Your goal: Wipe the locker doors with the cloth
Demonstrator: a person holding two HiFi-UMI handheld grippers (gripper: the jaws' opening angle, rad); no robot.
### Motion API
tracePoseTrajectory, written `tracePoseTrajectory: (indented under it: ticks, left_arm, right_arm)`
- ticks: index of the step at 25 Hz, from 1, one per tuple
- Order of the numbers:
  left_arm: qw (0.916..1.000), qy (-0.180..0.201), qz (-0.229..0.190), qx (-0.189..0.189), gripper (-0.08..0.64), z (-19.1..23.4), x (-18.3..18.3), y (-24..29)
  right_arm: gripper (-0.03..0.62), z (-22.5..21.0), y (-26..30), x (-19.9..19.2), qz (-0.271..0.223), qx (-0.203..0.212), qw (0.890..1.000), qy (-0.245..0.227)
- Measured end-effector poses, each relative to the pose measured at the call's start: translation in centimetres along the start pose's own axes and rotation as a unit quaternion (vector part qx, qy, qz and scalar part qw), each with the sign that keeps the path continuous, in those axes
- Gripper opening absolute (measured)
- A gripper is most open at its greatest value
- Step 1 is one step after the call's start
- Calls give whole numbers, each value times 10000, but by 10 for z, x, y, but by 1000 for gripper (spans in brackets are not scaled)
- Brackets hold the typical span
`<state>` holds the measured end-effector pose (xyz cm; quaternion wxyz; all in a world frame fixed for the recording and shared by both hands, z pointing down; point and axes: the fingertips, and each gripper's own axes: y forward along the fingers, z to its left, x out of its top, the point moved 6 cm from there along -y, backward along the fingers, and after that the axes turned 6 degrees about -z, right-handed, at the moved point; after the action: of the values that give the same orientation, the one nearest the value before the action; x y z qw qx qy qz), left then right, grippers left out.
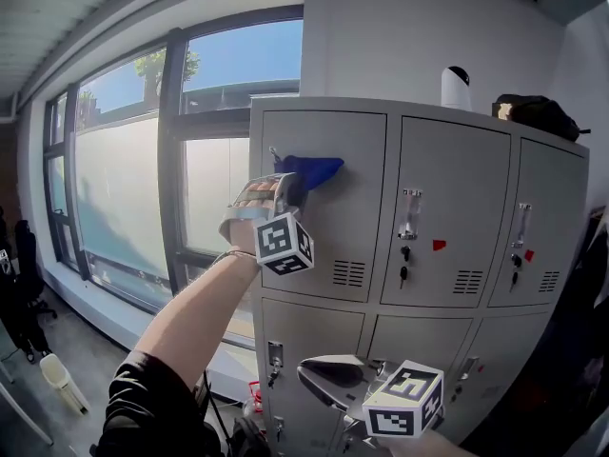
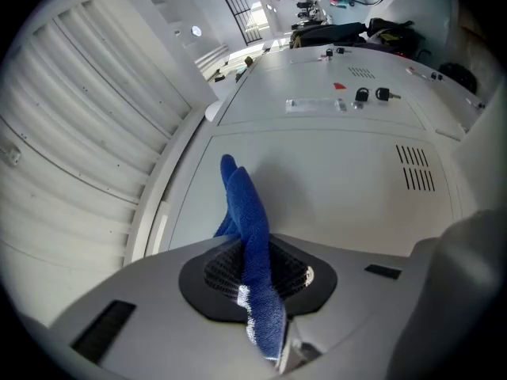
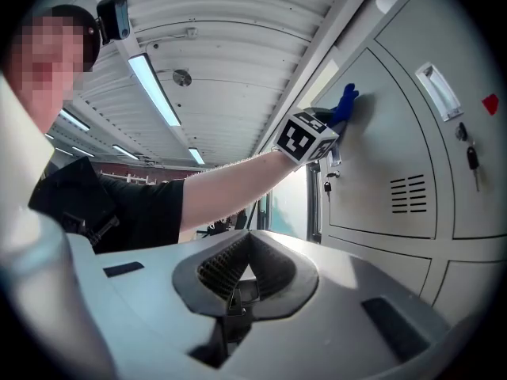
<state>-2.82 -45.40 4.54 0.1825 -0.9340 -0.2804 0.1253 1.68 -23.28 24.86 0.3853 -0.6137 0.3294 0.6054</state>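
Note:
A blue cloth is pressed against the upper-left grey locker door, near its top. My left gripper is shut on the cloth and held up at arm's length. In the left gripper view the cloth runs up between the jaws of that gripper and touches the door. My right gripper hangs low in front of the lower lockers, shut with nothing in it. The right gripper view shows its jaws closed, with the cloth far up on the door.
Tall windows fill the wall left of the lockers. A white cylinder and a black bag sit on the locker top. The middle door has a handle, keys and a red tag.

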Motion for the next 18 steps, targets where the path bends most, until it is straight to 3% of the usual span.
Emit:
tracePoseTrajectory:
  ticks: [3,6,11,18]
  left_arm:
    - [9992,-217,307,115,60,9,-32,-4]
    - [9993,-187,322,22,60,1,-40,-3]
    - [9995,36,-125,-303,60,-30,5,0]
    - [9970,23,-593,-499,60,-58,60,6]
  right_arm:
    - [6,2,1,-4,10,32,10000,8]
    - [6,1,0,-6,52,40,10000,38]
    - [6,-1,-3,-5,37,30,9999,120]
    - [6,2,-9,14,-79,191,9997,158]
